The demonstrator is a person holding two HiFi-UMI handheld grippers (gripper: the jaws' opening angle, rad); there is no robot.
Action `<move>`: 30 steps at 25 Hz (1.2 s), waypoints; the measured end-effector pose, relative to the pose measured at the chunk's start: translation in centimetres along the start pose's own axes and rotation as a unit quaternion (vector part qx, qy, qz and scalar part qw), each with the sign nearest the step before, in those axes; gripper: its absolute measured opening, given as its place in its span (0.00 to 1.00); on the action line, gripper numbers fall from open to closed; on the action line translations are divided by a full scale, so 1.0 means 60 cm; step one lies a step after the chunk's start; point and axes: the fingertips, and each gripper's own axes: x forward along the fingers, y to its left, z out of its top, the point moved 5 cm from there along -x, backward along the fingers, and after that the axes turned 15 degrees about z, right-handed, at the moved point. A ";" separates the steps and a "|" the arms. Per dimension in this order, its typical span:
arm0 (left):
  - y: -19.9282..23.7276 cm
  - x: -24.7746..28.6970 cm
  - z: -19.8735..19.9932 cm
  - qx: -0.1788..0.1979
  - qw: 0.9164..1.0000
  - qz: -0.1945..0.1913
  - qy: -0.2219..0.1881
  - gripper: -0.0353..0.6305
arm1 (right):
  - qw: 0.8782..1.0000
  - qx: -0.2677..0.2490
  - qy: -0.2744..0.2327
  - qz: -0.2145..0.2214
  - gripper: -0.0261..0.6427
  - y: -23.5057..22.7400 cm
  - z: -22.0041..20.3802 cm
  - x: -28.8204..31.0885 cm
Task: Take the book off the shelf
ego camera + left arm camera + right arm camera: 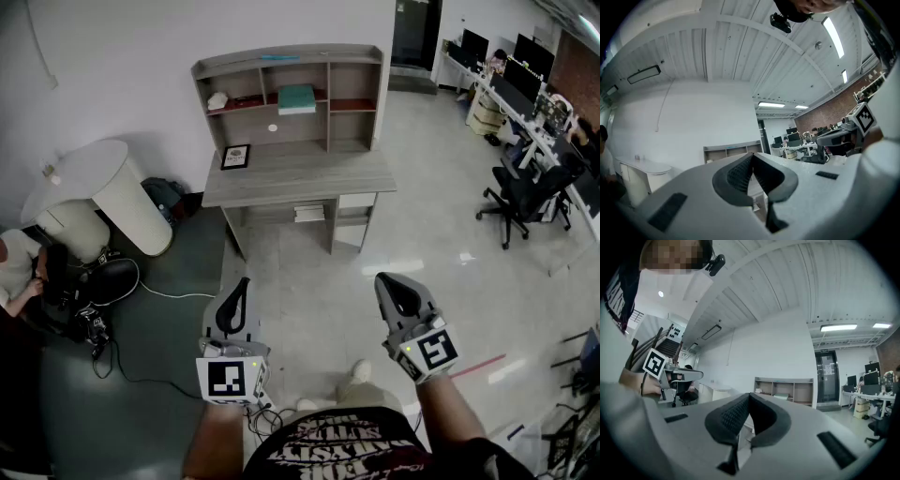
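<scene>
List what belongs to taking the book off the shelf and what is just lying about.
For the job:
- teal book
- shelf unit
- left hand-held gripper, shut, empty
- right hand-held gripper, shut, empty

Lying about:
- picture frame
- round white table
- office chair
- floor cable

Open floor (pixel 319 272) lay between the person and the desk (pixel 300 178). The shelf (pixel 291 66) faced forward with its bays open. A round white cabinet (pixel 112 187) and cables (pixel 159 292) crowded the left, and chairs (pixel 516 202) stood well off right.
</scene>
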 end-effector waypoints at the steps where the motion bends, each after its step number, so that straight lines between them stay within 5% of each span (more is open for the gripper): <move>1: 0.001 -0.006 -0.004 0.000 1.000 -0.005 0.005 0.06 | 1.000 0.002 0.003 -0.002 0.04 0.008 -0.001 -0.002; 17: 0.052 0.008 -0.072 -0.015 0.999 -0.010 0.050 0.06 | 1.000 0.018 0.016 -0.017 0.04 0.004 -0.006 0.018; 30: 0.072 0.168 -0.093 -0.016 0.998 -0.018 0.055 0.06 | 0.999 0.029 0.016 -0.020 0.04 -0.118 -0.039 0.130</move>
